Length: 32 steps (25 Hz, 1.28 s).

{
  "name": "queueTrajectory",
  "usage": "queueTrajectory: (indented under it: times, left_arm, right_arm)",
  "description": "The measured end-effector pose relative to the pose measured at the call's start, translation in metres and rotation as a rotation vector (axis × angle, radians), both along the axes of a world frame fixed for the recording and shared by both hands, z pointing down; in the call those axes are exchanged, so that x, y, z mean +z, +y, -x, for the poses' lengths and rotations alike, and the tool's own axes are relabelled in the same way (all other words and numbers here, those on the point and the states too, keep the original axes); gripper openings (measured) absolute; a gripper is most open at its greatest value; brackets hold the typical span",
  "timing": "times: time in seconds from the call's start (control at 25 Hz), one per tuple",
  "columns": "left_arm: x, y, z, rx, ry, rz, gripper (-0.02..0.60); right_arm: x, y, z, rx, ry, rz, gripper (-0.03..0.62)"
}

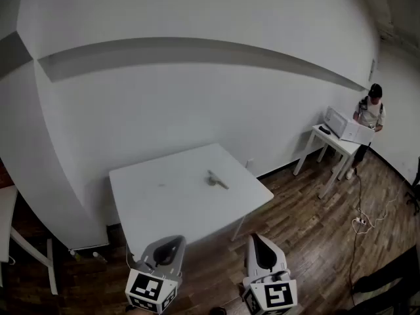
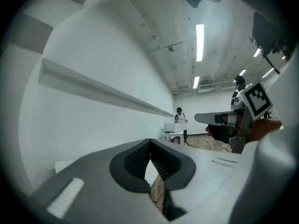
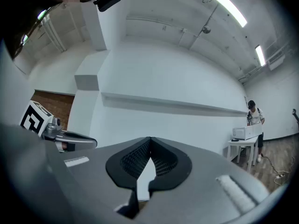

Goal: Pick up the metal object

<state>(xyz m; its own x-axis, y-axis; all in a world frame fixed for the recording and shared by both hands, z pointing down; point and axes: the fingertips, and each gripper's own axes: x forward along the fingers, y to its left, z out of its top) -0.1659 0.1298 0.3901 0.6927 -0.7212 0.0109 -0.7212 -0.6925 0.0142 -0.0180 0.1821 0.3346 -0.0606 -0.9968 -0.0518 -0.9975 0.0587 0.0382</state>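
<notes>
The metal object (image 1: 217,180), a small slim grey piece, lies on the white table (image 1: 164,202), a little right of its middle. Both grippers hang level in front of the table's near edge, well short of the object. My left gripper (image 1: 172,241) has its jaws closed tip to tip with nothing between them; the left gripper view shows the dark pads (image 2: 138,161) meeting at the front. My right gripper (image 1: 257,238) also has its pads (image 3: 161,161) touching at the tip and holds nothing. Neither gripper view shows the object.
A white wall with a long ledge (image 1: 197,51) runs behind the table. At the back right a person (image 1: 371,110) stands at a small white table (image 1: 331,140) that carries a white box. A power strip with cables (image 1: 361,220) lies on the wooden floor.
</notes>
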Motion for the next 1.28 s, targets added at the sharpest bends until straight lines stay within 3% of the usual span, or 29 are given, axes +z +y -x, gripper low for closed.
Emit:
queueTrajectory:
  times: [0.2,0.6,1.0,1.28]
  left_arm:
    - [0.008,-0.062,-0.043,-0.019,0.015,-0.001,-0.005]
    - [-0.021,-0.187,-0.127,-0.176,0.029,-0.066,-0.005]
    - [-0.012,-0.259,-0.137,-0.254,0.027,-0.04,-0.005]
    - [-0.011,-0.319,-0.149,-0.238,0.005,-0.058,-0.005]
  right_arm:
    - [0.006,-0.065,-0.042,-0.034,0.011,-0.025,0.011]
    - [-0.013,-0.213,-0.133,-0.167,0.046,-0.049,0.011]
    - [-0.005,-0.298,-0.148,-0.253,-0.011,-0.052,0.011]
    - [0.0,-0.353,-0.158,-0.232,-0.004,-0.045,0.011]
